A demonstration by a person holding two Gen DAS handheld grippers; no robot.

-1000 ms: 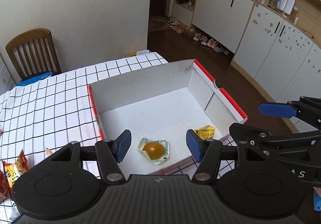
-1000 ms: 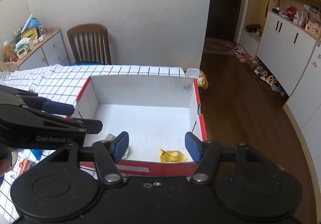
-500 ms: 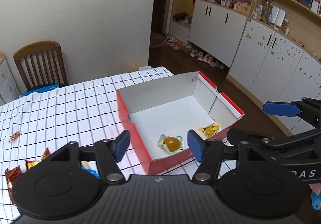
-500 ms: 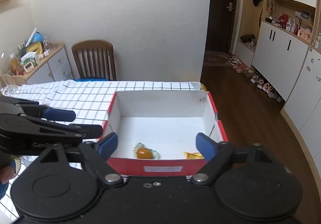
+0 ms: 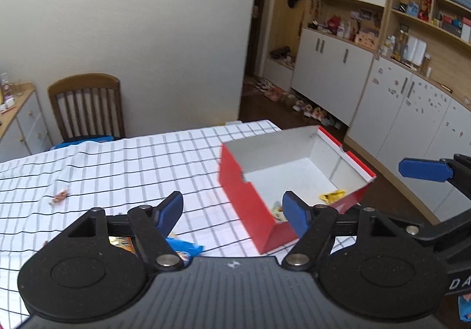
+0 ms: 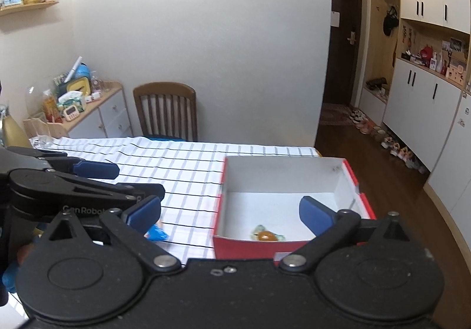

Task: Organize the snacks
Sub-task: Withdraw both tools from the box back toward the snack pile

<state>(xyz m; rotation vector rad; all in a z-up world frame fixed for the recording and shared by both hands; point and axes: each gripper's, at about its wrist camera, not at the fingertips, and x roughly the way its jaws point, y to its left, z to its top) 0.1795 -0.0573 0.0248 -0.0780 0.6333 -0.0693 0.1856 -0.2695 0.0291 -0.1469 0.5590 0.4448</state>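
Two snacks lie in the red box (image 6: 294, 175); several wait on the surface (image 5: 117, 170). Left claw (image 5: 232, 208) and right claw (image 6: 229, 211) are opening (both empty).

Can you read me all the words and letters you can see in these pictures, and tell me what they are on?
"GenRobot", last letters hidden: on the black side of the left gripper, right wrist view.
"DA", cut off by the picture's edge: on the black side of the right gripper, left wrist view.
White label on the red box front: hidden and too small to read.
Snack wrappers, shelf items, door sign: too blurred to read.
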